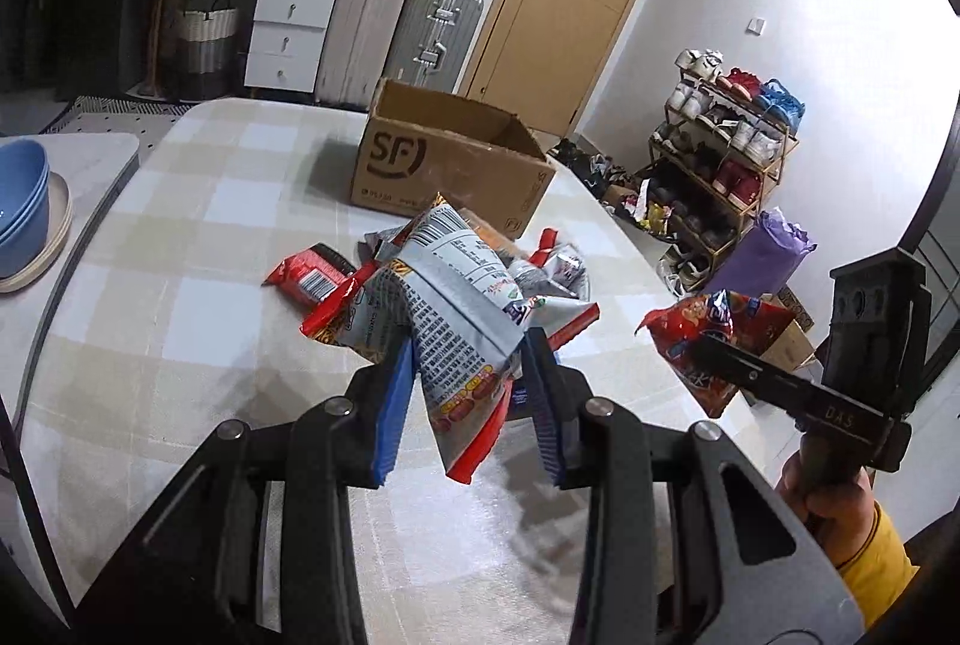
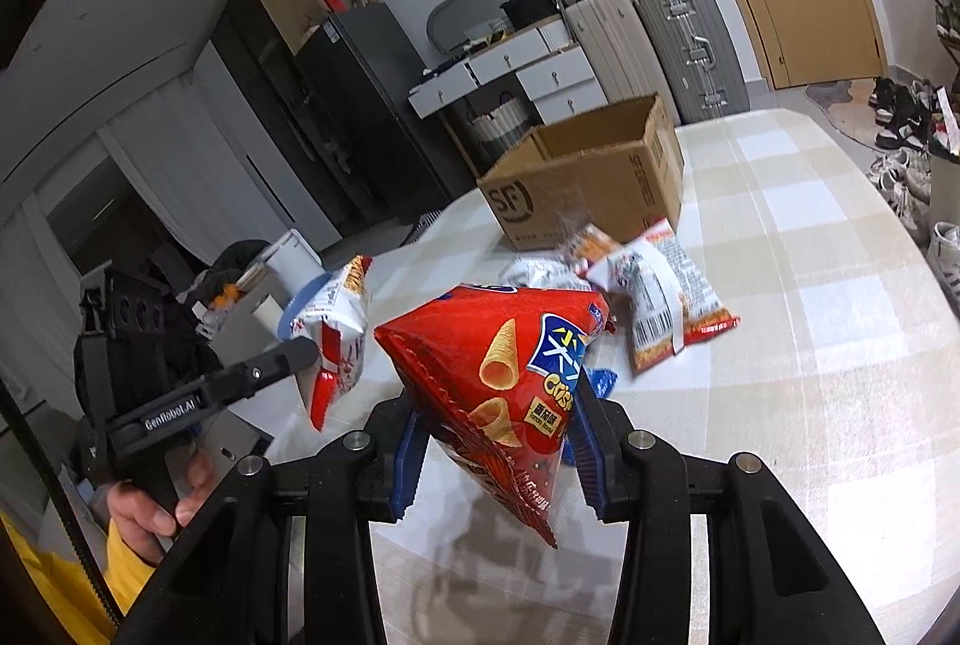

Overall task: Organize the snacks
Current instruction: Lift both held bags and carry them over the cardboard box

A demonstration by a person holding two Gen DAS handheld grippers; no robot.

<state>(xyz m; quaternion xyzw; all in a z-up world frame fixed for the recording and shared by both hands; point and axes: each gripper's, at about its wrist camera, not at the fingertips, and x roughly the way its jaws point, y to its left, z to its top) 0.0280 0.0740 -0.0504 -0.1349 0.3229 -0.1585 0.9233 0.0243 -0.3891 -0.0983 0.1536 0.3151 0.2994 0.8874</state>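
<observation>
Silver-and-white snack bag (image 1: 456,303) hangs clamped in the left tool (image 1: 468,393) above the bench (image 1: 180,237); more packets (image 1: 336,285) lie before the open cardboard box (image 1: 444,165). From the right wrist, the right tool (image 2: 498,441) pinches a red cone-snack bag (image 2: 510,357) aloft. Judging by this, most sorting remains.

We read "SF" on the cardboard box (image 1: 447,168), again on its side in the right wrist view. "GenRobot.AI" sits on the left gripper (image 2: 300,352) body, "DAS" on the right gripper (image 1: 699,345) body. The red chip bag (image 2: 510,375) shows "Cris…", rest hidden. Fine print on the silver bag (image 1: 444,297) is illegible.
</observation>
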